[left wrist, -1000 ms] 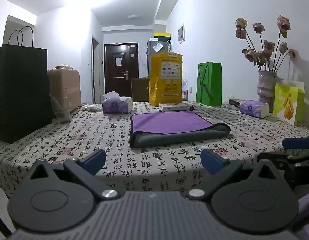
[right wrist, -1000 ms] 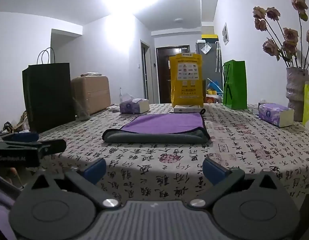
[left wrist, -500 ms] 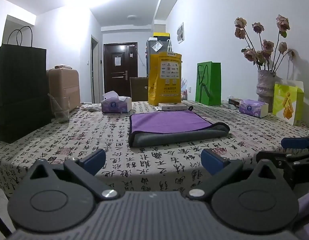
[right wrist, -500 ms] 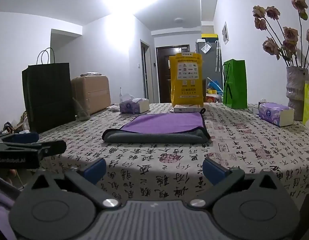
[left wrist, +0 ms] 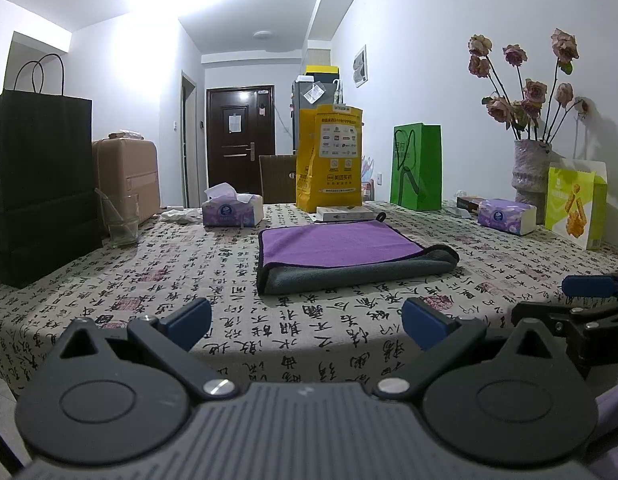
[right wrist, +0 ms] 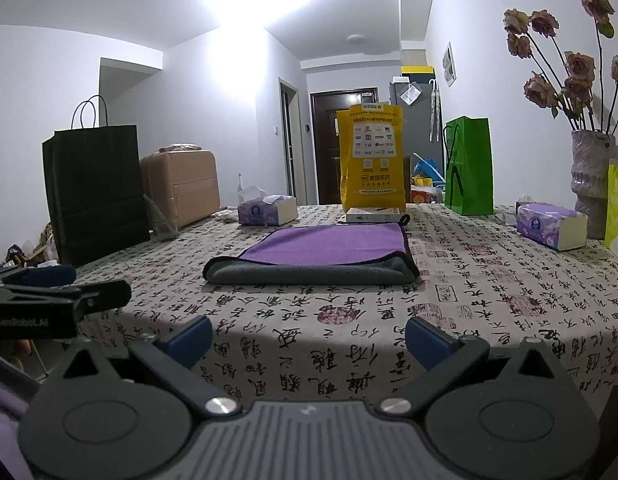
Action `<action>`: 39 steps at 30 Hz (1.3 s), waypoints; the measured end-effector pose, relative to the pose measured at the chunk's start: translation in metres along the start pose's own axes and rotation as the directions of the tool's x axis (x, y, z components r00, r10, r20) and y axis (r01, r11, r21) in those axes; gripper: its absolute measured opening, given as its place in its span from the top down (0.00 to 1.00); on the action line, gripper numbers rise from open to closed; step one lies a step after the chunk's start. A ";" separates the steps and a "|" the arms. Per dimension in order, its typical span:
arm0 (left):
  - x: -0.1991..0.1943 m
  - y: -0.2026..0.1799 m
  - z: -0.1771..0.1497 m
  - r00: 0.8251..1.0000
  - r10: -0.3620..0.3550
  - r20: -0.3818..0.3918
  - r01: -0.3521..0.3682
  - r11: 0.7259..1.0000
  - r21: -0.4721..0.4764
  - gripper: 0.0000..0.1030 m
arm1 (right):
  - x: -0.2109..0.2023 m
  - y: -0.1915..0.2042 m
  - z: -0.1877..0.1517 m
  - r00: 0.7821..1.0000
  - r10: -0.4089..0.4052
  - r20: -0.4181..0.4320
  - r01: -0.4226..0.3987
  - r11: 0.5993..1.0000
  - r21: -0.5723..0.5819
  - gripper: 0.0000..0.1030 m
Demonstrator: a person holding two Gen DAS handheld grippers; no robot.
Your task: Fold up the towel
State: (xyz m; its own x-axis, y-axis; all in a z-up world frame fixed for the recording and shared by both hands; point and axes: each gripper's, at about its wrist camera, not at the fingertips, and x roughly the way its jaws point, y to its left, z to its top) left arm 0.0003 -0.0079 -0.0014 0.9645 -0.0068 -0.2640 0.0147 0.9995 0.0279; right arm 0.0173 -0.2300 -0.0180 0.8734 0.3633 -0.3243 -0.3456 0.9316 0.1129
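Observation:
A towel (left wrist: 345, 256), purple on top and grey underneath, lies folded flat in the middle of the table; it also shows in the right wrist view (right wrist: 317, 254). My left gripper (left wrist: 307, 322) is open and empty, held near the table's front edge, well short of the towel. My right gripper (right wrist: 307, 338) is open and empty too, likewise back at the front edge. Each gripper shows in the other's view: the right one at the right edge (left wrist: 589, 300), the left one at the left edge (right wrist: 49, 292).
The table (left wrist: 189, 272) has a calligraphy-print cloth. A black paper bag (left wrist: 41, 188) and a glass (left wrist: 121, 222) stand at the left. Tissue packs (left wrist: 231, 212), a yellow bag (left wrist: 329, 160), a green bag (left wrist: 417, 168), a flower vase (left wrist: 531, 172) and a snack bag (left wrist: 575, 208) line the back and right.
Both views have barely shifted. The towel has not moved and both grippers stay open.

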 end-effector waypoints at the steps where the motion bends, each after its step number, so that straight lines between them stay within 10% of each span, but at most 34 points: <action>1: 0.000 0.000 0.000 1.000 0.000 0.000 0.000 1.000 0.000 0.00 | 0.000 0.000 0.000 1.000 0.000 0.000 0.000 1.000 0.001 0.00; 39: 0.000 -0.004 0.000 1.000 -0.004 0.003 0.004 1.000 0.008 0.00 | 0.001 0.000 0.000 1.000 0.000 -0.001 0.000 1.000 0.004 0.00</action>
State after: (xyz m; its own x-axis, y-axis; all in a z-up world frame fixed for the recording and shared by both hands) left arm 0.0005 -0.0122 -0.0015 0.9651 -0.0112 -0.2617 0.0210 0.9992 0.0345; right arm 0.0185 -0.2300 -0.0181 0.8731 0.3629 -0.3257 -0.3438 0.9318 0.1166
